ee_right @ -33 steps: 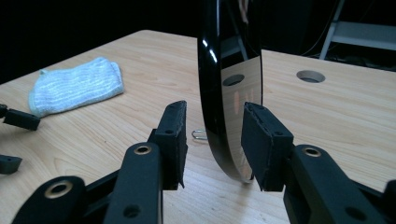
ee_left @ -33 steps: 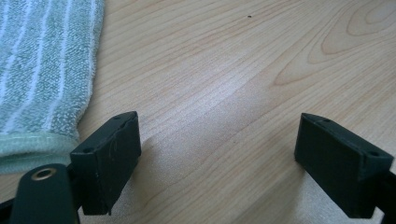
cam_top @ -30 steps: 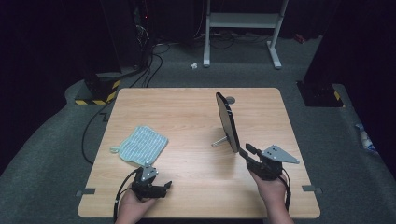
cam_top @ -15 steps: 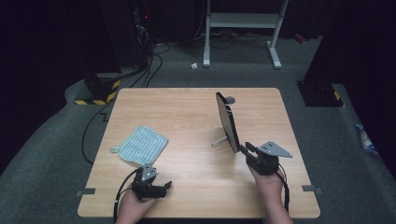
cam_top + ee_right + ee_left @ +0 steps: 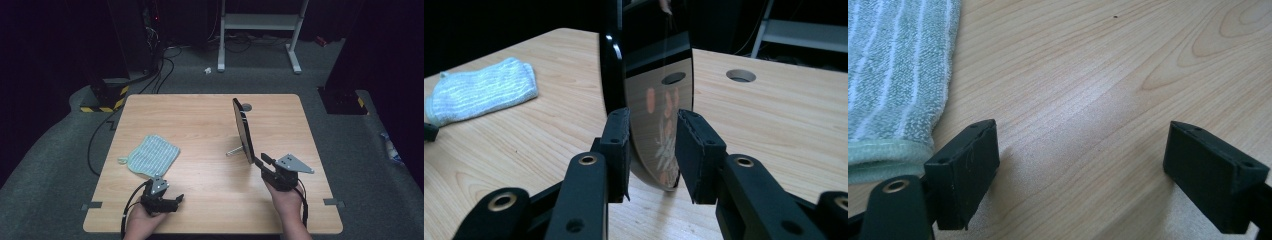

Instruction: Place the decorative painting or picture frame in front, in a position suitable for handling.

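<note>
Round stand mirror (image 5: 243, 131) upright at desk (image 5: 200, 115) centre-right, near edge bracketed by right gripper (image 5: 653, 150); jaws just opening again, firm pinch not confirmed. Left gripper (image 5: 1078, 170) idle, jaws spread, beside striped cloth (image 5: 151, 155). Wiping judged not begun.

A light wooden rectangular table (image 5: 200, 120) occupies the centre of the high view, with a round cable hole (image 5: 247, 107) near its far edge. A pale green striped terry cloth (image 5: 151, 154) lies left of centre. A white metal stand (image 5: 260, 30) stands on grey carpet at top centre.
</note>
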Demonstrator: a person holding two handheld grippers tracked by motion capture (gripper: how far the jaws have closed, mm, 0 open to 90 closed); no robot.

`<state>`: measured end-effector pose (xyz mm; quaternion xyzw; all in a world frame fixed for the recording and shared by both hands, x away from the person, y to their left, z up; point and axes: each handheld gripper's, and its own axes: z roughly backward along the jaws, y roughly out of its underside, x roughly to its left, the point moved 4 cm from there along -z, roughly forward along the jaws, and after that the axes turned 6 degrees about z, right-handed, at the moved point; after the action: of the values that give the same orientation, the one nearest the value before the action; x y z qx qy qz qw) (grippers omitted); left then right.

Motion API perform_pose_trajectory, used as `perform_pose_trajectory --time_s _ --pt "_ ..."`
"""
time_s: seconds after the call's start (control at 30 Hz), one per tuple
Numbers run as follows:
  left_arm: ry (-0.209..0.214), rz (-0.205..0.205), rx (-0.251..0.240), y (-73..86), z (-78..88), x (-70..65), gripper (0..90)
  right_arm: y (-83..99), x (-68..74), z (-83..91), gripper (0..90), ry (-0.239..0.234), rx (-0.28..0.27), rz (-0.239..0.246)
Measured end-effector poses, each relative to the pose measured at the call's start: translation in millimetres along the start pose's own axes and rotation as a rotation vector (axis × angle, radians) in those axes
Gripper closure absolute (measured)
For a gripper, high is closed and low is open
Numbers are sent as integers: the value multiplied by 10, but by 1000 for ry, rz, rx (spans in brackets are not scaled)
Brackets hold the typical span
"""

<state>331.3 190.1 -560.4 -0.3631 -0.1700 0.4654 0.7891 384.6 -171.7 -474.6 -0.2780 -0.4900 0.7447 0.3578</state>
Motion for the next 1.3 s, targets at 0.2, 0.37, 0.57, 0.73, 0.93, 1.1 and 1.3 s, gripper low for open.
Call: perform_pose_trajectory --time_s 0.2,0.37,0.57,0.73,0.93,1.1,1.3 --pt "1 3 1 7 6 -3 150 -30 66 -21 674 -24 -5 9" --pt "1 3 0 6 6 -3 150 -72 164 -59 526 -28 -12 16" --pt "1 4 0 7 6 -3 149 -85 178 -149 478 -11 7 18" --pt "1 3 1 7 6 -3 149 -72 172 -180 505 -15 12 8" --pt "1 4 0 6 6 -3 149 -62 274 -176 524 -47 10 21" --pt "1 4 -1 6 5 -3 150 -75 392 -201 520 -79 9 35" --pt "1 4 0 7 6 -3 149 -101 529 -274 516 -109 11 56"
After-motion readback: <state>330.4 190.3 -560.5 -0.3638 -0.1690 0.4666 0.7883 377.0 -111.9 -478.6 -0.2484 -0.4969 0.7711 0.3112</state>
